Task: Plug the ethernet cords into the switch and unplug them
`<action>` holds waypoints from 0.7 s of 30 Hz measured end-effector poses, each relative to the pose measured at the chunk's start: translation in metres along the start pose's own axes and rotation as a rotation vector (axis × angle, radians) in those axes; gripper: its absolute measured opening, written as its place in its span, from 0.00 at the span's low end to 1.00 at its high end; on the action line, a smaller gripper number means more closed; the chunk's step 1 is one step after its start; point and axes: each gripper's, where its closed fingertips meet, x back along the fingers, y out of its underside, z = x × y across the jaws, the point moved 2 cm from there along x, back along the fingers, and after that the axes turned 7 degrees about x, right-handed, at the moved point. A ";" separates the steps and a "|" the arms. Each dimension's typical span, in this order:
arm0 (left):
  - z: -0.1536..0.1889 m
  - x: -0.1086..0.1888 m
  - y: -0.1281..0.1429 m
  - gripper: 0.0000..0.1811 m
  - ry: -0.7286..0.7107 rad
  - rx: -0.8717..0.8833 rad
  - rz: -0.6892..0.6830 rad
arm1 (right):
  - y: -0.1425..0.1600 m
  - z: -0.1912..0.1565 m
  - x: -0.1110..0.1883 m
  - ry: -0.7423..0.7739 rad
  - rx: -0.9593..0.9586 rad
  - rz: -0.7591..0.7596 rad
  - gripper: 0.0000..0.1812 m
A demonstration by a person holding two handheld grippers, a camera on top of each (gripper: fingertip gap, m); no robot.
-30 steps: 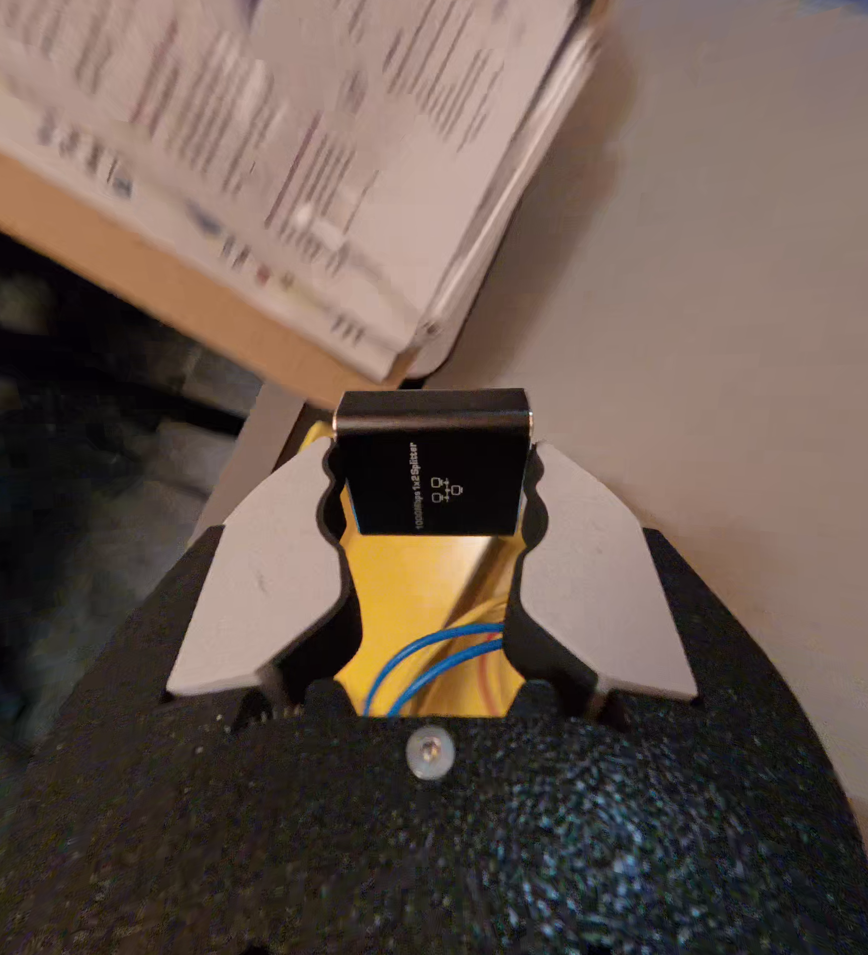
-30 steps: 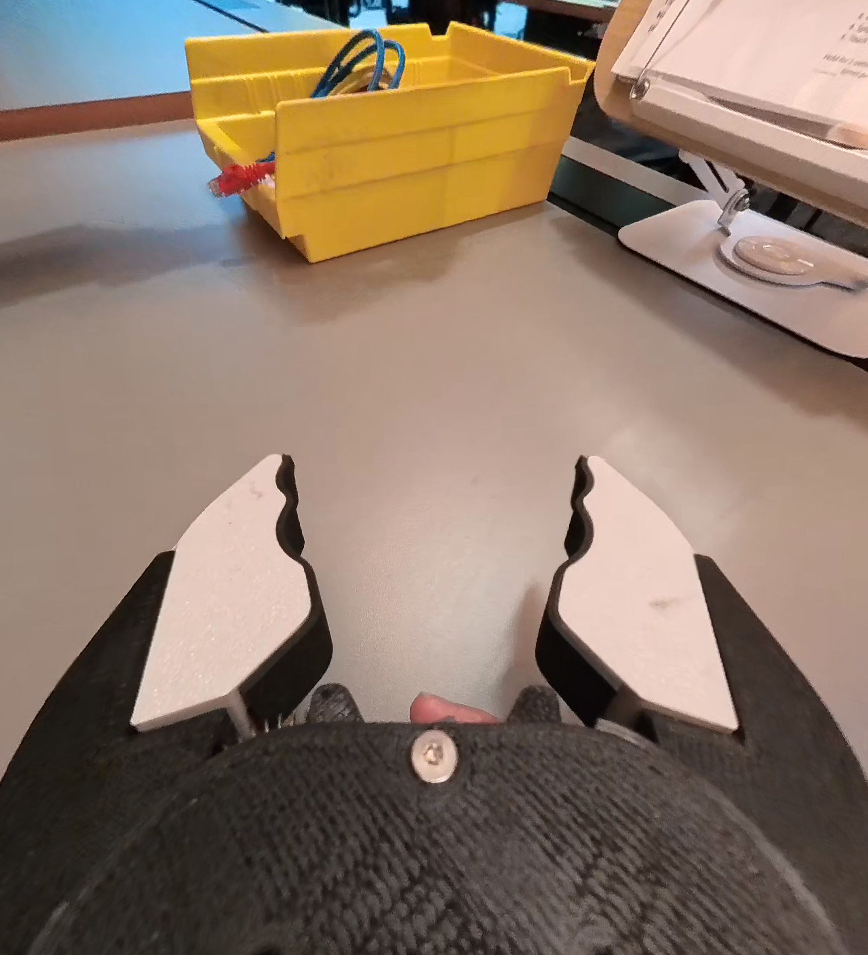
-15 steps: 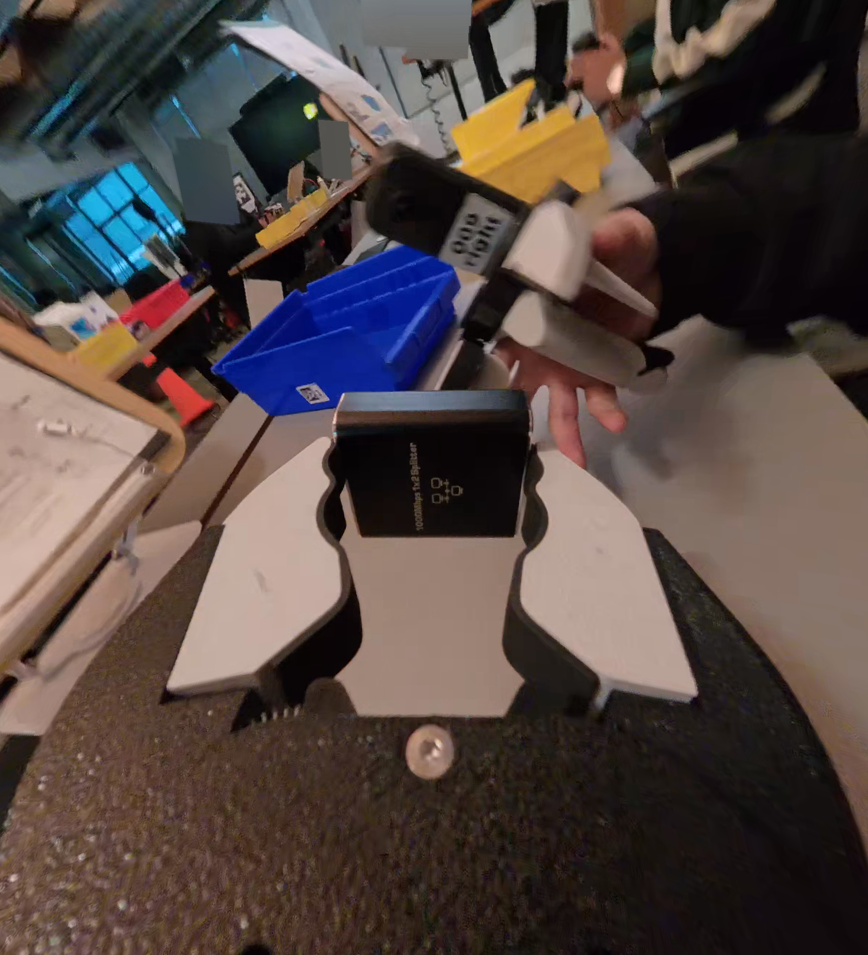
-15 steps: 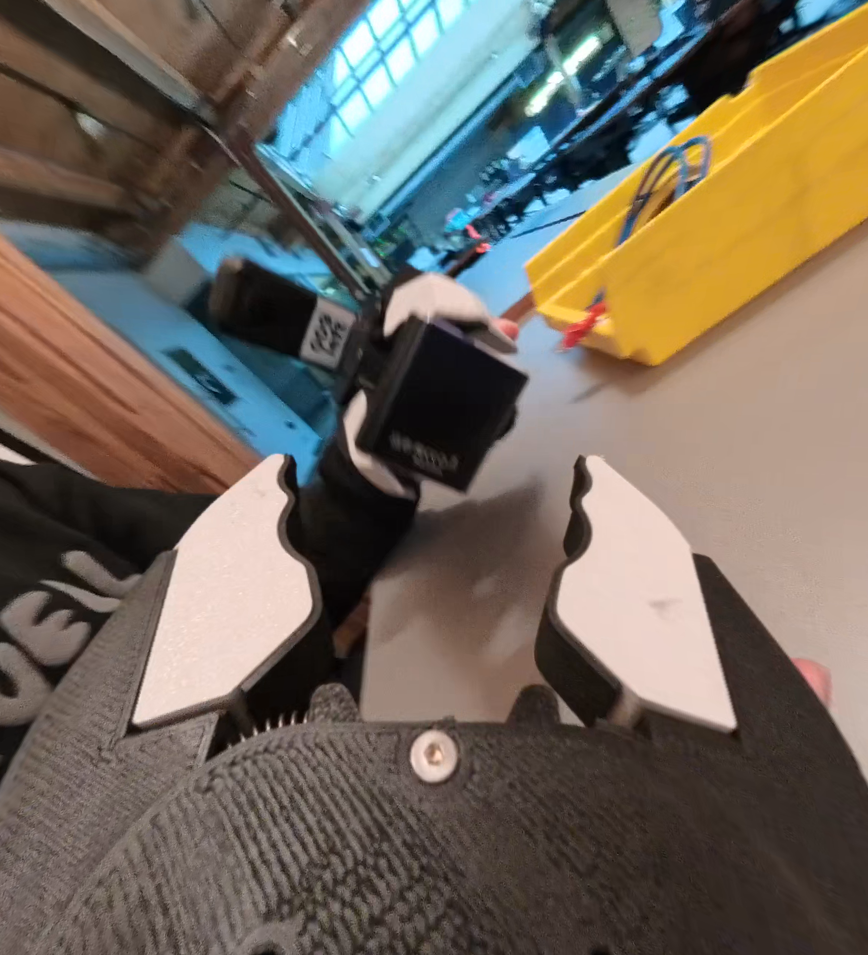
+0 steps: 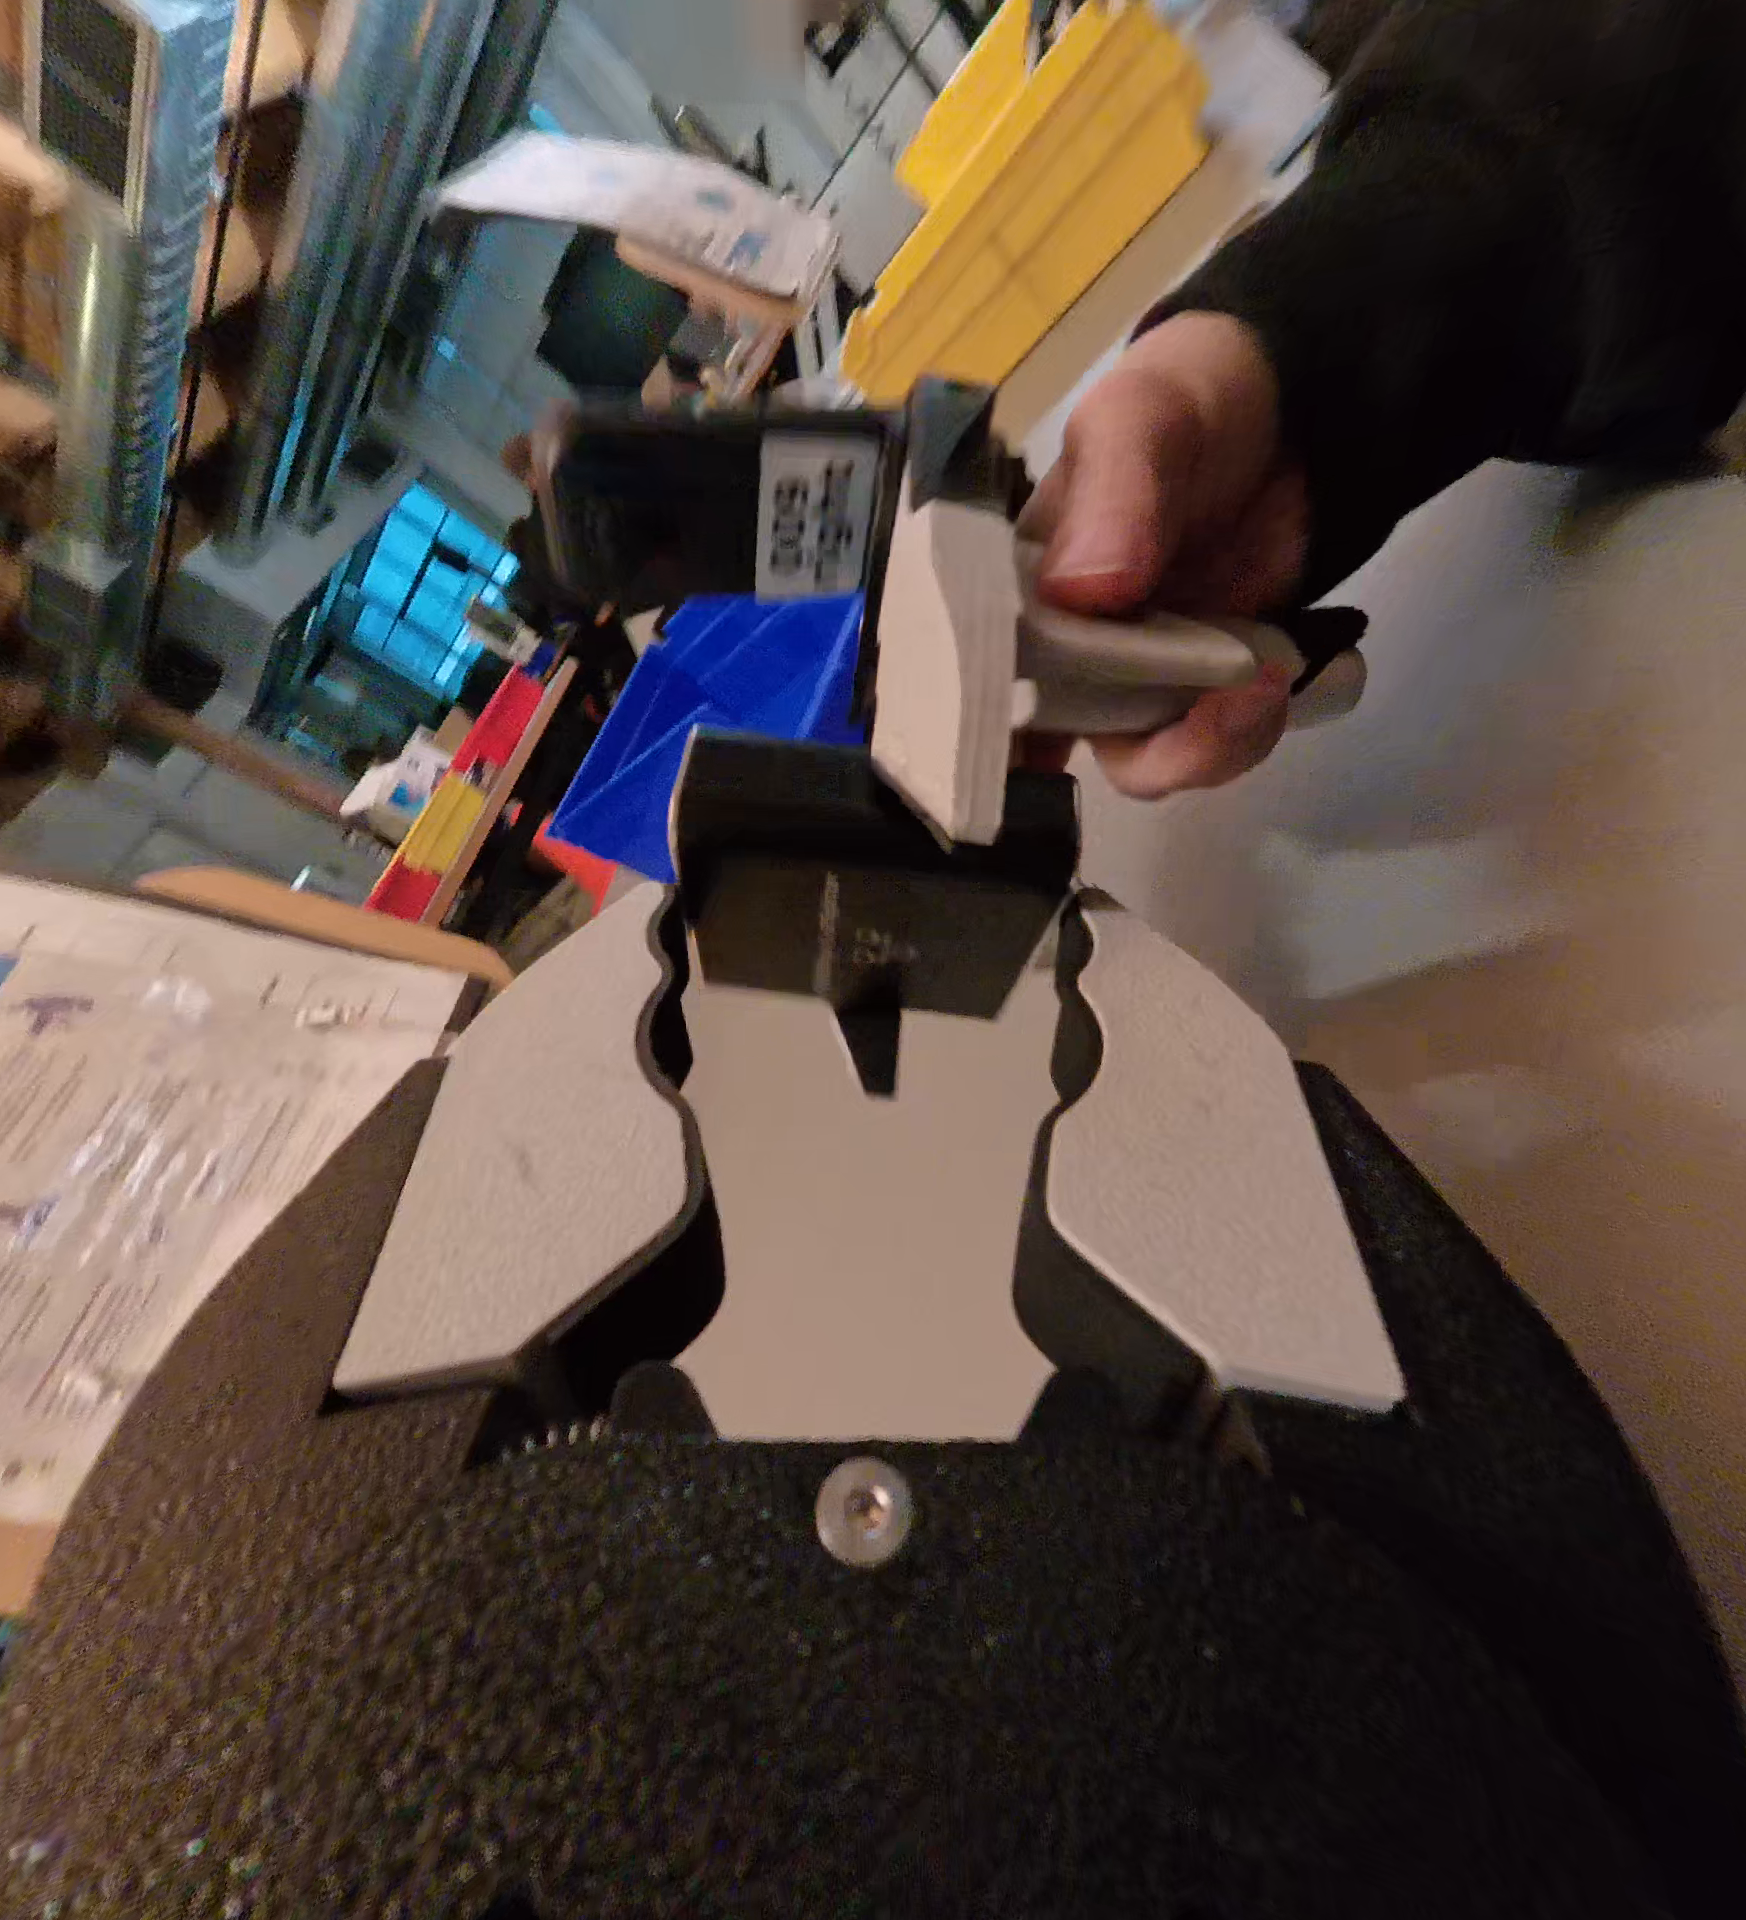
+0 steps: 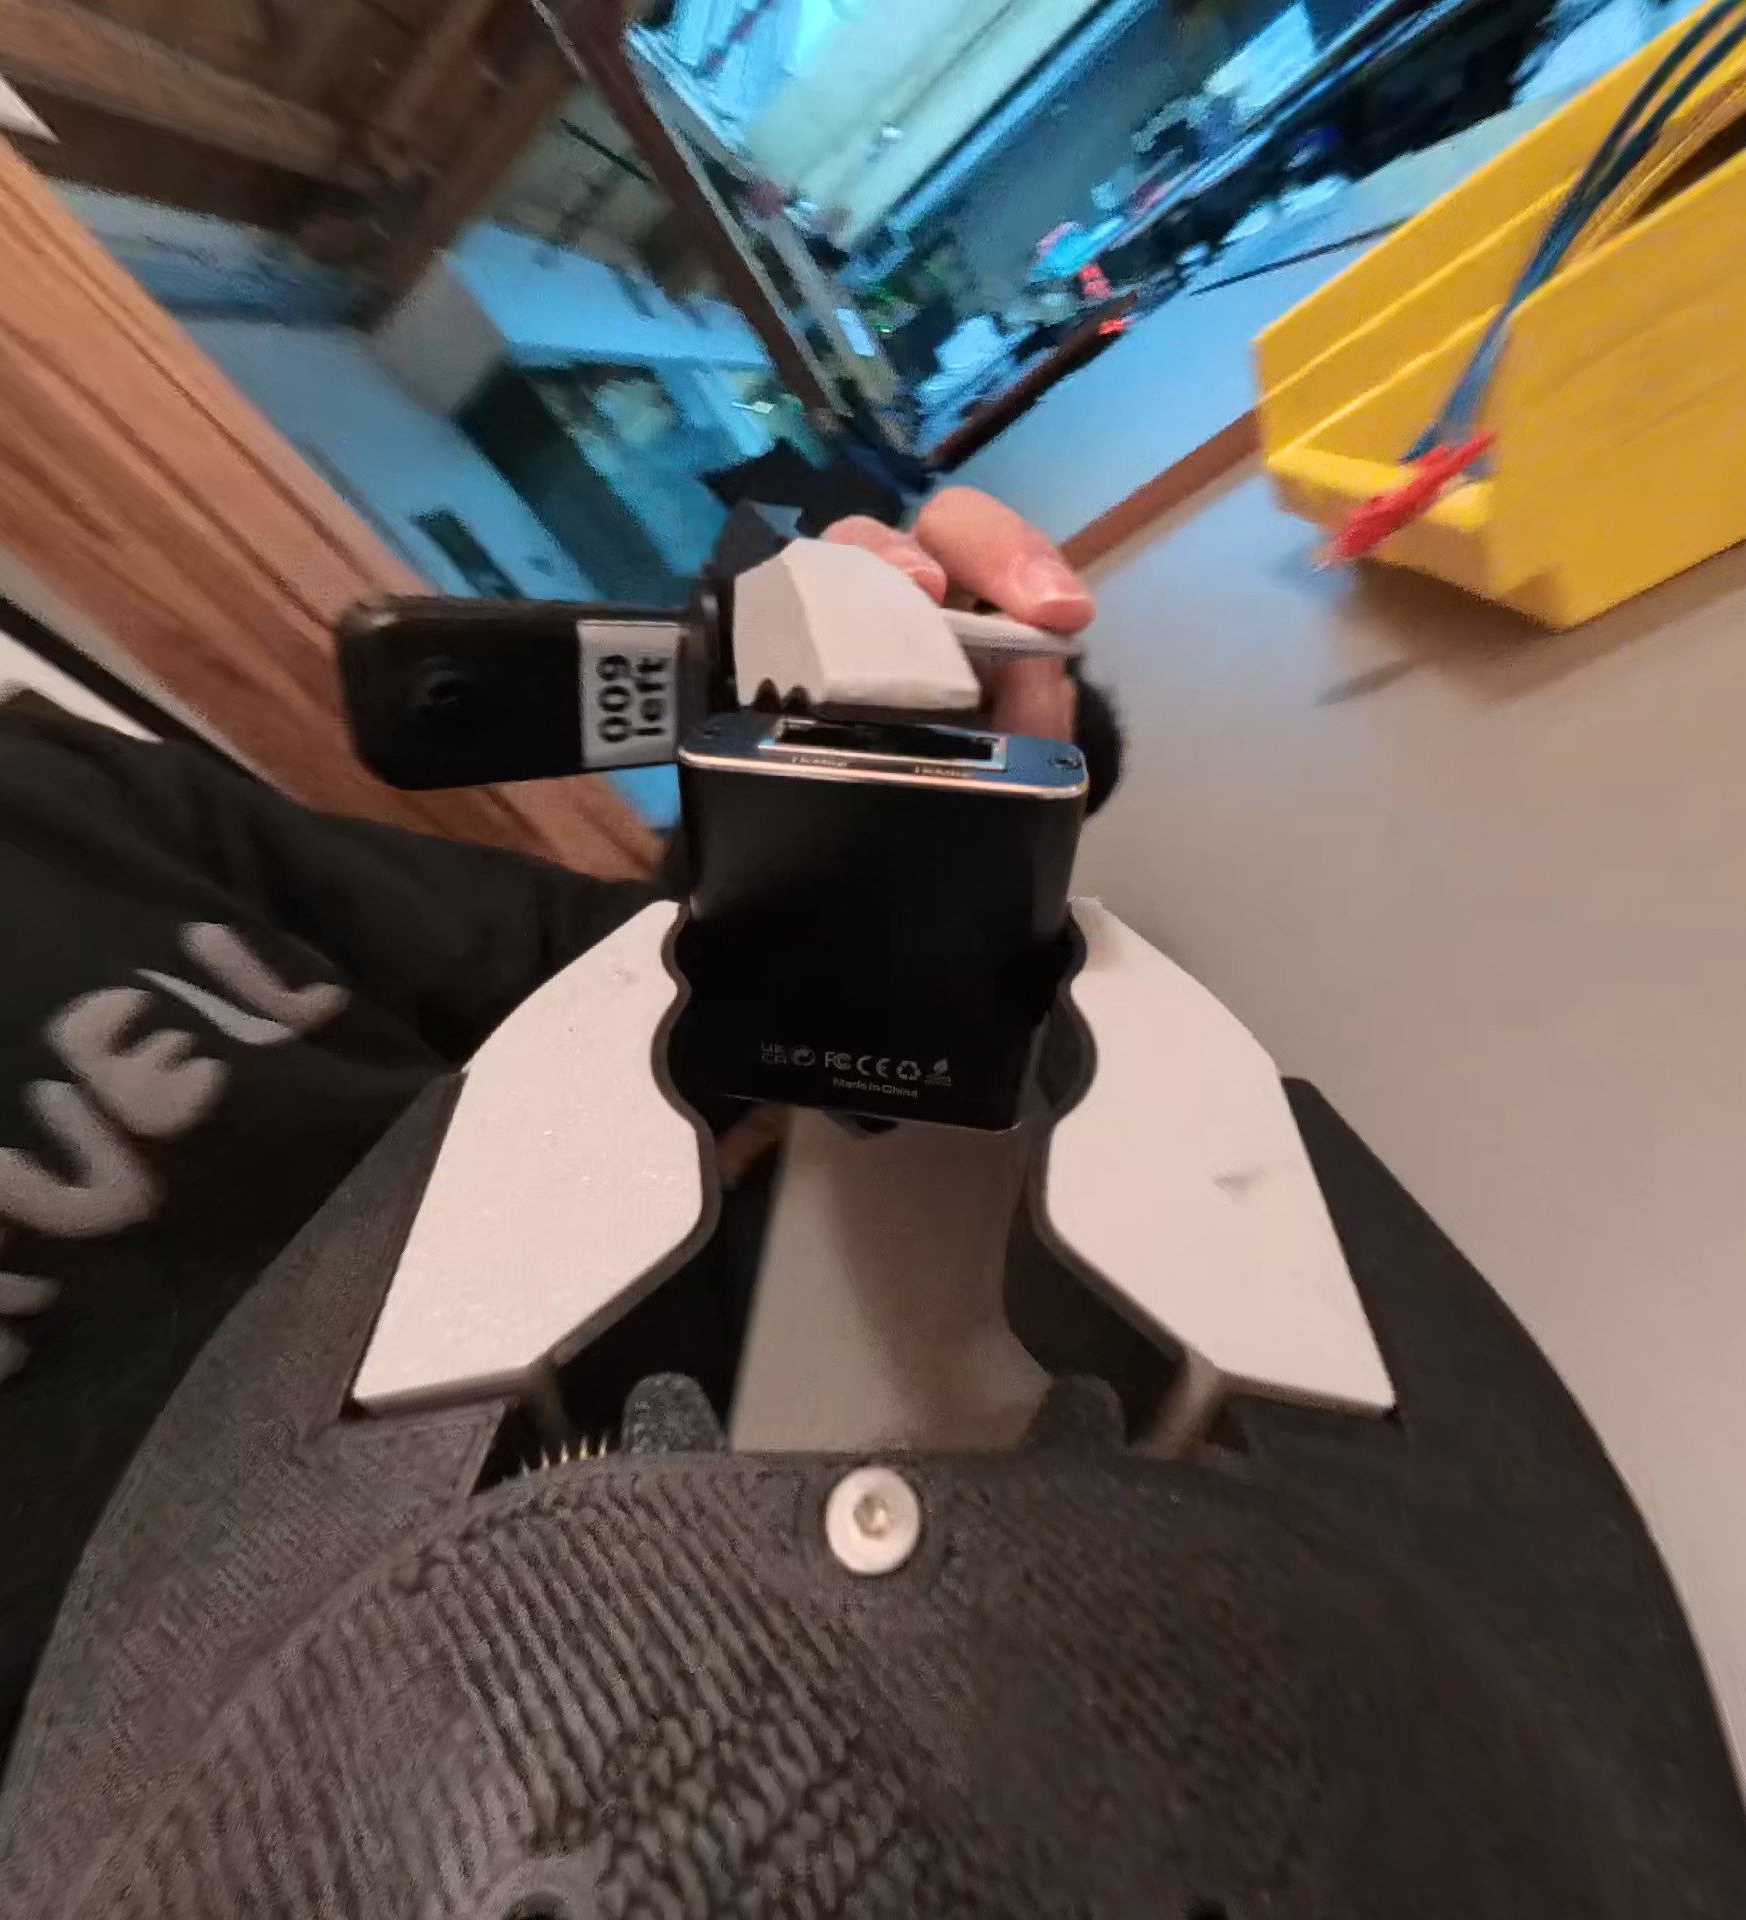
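Grey table [image 6: 1471,935] fills the right side of your right wrist view and the right half of your left wrist view. Your black sleeve [image 6: 121,1039] takes up the left edge of the right view, and in the left view it crosses the upper right corner.

A yellow bin [image 6: 1596,416] sits on the table at the upper right of the right view. In the left view it shows at the top, right of centre, with a blue bin [image 5: 734,717] lower down near mid-frame. Blurred papers [image 5: 121,1122] lie at the left edge of that view.

Your left claw [image 5: 874,914] is closed on the switch [image 5: 848,945], its two white fingers pressing the black sides just above mid-frame. Your right hand [image 5: 1160,540] comes in from the upper right, and one right finger [image 5: 936,665] overlaps the far end of the switch.

Your right claw [image 6: 874,935] is likewise clamped on the switch, both fingertips touching its flanks at frame centre. The switch is lifted clear of the table and held between the two claws. Its port face [image 6: 890,743] points away from the right camera, and your left hand [image 6: 994,582] shows just above it.

Blue cords [image 6: 1534,301] lie in the yellow bin. A red plug [image 6: 1409,499] pokes out at its lower left corner.
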 end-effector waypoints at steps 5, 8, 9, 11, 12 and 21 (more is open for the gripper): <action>-0.008 0.012 -0.008 0.46 0.102 0.417 0.089 | -0.026 0.008 0.030 0.309 0.509 -0.049 0.35; -0.027 0.009 -0.012 0.45 0.051 0.709 0.068 | -0.036 0.029 0.051 0.682 0.865 -0.196 0.35; -0.030 0.006 -0.010 0.44 0.035 0.787 0.034 | -0.036 0.033 0.054 0.761 0.958 -0.253 0.35; -0.026 -0.002 -0.008 0.42 0.040 0.896 -0.024 | -0.035 0.036 0.051 0.861 1.120 -0.356 0.35; -0.022 -0.006 -0.008 0.40 0.044 0.933 -0.034 | -0.033 0.037 0.048 0.897 1.194 -0.403 0.35; -0.015 -0.014 0.012 0.13 0.013 0.991 -0.167 | -0.015 0.045 0.029 0.965 1.448 -0.633 0.35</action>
